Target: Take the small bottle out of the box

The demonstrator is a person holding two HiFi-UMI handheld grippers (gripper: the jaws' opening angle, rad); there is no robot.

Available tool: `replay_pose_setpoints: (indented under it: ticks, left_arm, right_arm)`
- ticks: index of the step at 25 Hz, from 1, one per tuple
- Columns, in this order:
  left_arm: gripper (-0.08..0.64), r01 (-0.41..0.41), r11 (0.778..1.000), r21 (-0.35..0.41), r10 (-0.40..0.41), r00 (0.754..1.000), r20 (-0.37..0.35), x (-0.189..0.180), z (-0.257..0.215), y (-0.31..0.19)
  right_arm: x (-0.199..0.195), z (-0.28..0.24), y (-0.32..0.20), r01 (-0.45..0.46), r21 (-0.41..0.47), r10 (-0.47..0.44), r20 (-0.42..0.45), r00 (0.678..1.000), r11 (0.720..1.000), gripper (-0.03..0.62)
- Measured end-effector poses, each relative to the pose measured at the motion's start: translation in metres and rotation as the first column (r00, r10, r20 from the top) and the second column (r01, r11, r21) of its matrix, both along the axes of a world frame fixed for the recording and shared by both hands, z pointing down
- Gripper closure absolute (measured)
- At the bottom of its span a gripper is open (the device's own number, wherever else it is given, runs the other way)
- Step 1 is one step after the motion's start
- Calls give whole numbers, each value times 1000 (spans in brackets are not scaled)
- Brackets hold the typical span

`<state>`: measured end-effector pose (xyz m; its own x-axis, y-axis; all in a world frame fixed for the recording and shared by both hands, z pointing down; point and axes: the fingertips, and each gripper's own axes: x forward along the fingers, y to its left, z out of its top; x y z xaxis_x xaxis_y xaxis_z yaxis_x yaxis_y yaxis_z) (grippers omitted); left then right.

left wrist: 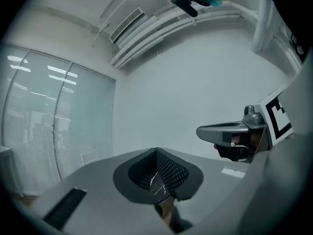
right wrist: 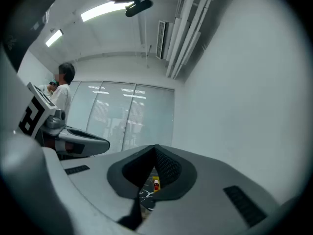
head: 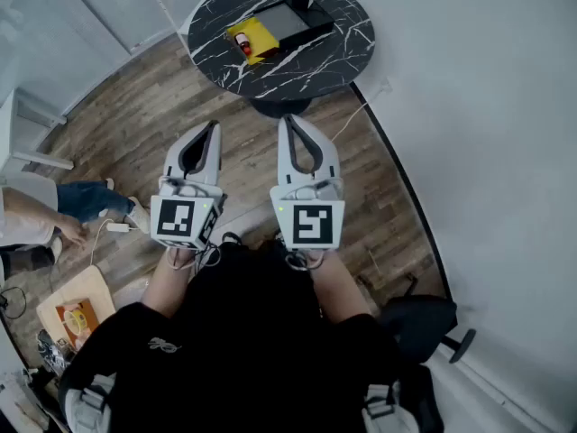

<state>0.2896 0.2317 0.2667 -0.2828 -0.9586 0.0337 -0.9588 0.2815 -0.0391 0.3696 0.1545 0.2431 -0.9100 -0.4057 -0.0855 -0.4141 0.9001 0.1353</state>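
One small bottle (head: pixel 244 46), red with a pale cap, lay on a yellow box (head: pixel 260 34) toward that box's 9 o'clock edge; whether it sat inside the box or on top could not be told. In the right gripper view the same bottle (right wrist: pixel 156 184) showed small and far off through the gap below the jaws.

One yellow box, resting at the 8 o'clock end of a dark tray (head: pixel 290 16).

One round table (head: pixel 334 52), black with white veining, at 12 o'clock in the head view, carrying the tray and box.

Two grippers, both well apart from the table and level with each other over the wood floor (head: pixel 126 124):
- Left gripper (head: pixel 214 125), at 7 o'clock from the table. Jaws closed together at the tips, nothing between them (left wrist: pixel 157 152).
- Right gripper (head: pixel 287 120), at 6 o'clock from the table. Jaws closed together at the tips, nothing gripped (right wrist: pixel 155 149).

Each gripper appeared in the other's view, at 3 o'clock in the left gripper view and at 9 o'clock in the right gripper view.

One seated person (head: pixel 36 216) at 9 o'clock in the head view, partly cut off by the frame edge.
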Motion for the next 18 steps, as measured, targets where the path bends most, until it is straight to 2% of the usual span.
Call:
replay_pose_setpoints:
  ticks: [8, 13, 18]
  left_arm:
    - [561, 60, 997, -48, -60, 998, 4, 15, 20, 0]
    - [561, 95, 992, -83, -94, 996, 9, 9, 33, 6]
    - [561, 93, 992, -80, -94, 995, -13, -16, 44, -2]
  right_arm:
    - [23, 19, -9, 43, -21, -43, 20, 999, 999, 597]
    - [15, 36, -10, 76, -53, -76, 5, 997, 996, 597]
    - [-10, 49, -12, 96, -39, -98, -58, 993, 995, 597]
